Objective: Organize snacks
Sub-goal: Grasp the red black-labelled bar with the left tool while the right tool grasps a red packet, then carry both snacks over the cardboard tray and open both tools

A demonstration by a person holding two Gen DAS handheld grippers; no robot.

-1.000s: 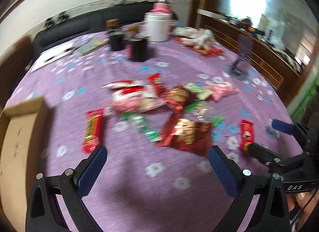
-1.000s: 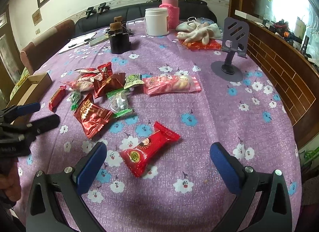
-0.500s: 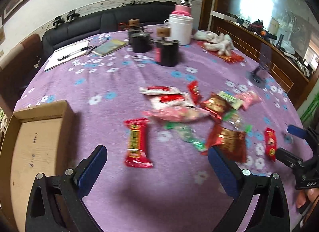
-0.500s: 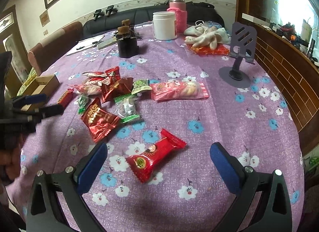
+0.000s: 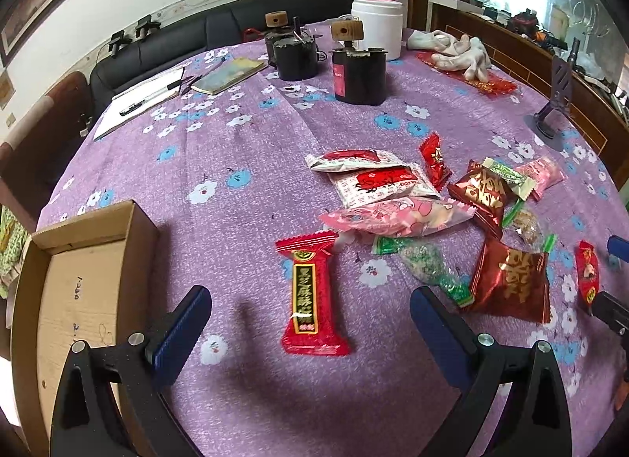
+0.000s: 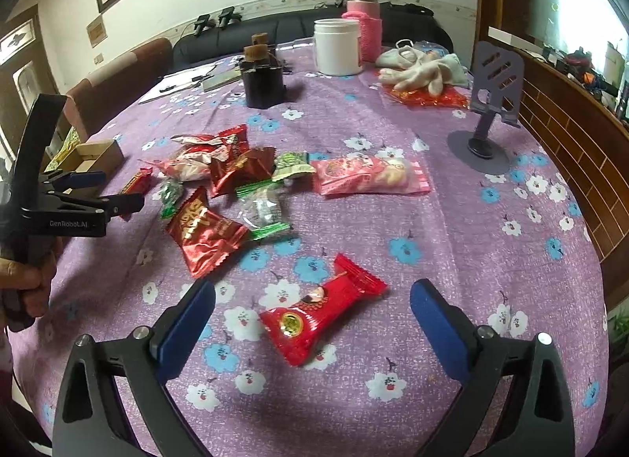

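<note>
My left gripper (image 5: 310,313) is open low over the purple tablecloth. A long red snack bar with a gold label (image 5: 312,292) lies flat between its fingers, untouched. An open cardboard box (image 5: 137,221) stands just left of it. A heap of mixed snack packets (image 5: 385,197) lies beyond, to the right. My right gripper (image 6: 312,311) has its jaws wide and closing. A red snack packet (image 6: 318,317) lies slantwise between them, clear of both pads. In the right wrist view my left gripper (image 6: 98,189) hovers near the box (image 6: 98,152).
Black canisters (image 5: 359,75), a white jar (image 5: 377,30) and a pink flask stand at the back. A notebook with a pen (image 5: 141,97) lies back left. A grey phone stand (image 6: 487,111) and white gloves (image 6: 424,71) are on the right, near the table's edge.
The left wrist view has swung left: the box has come further into view and the long red bar now lies between the left fingers. The right gripper has stayed over its red packet.
</note>
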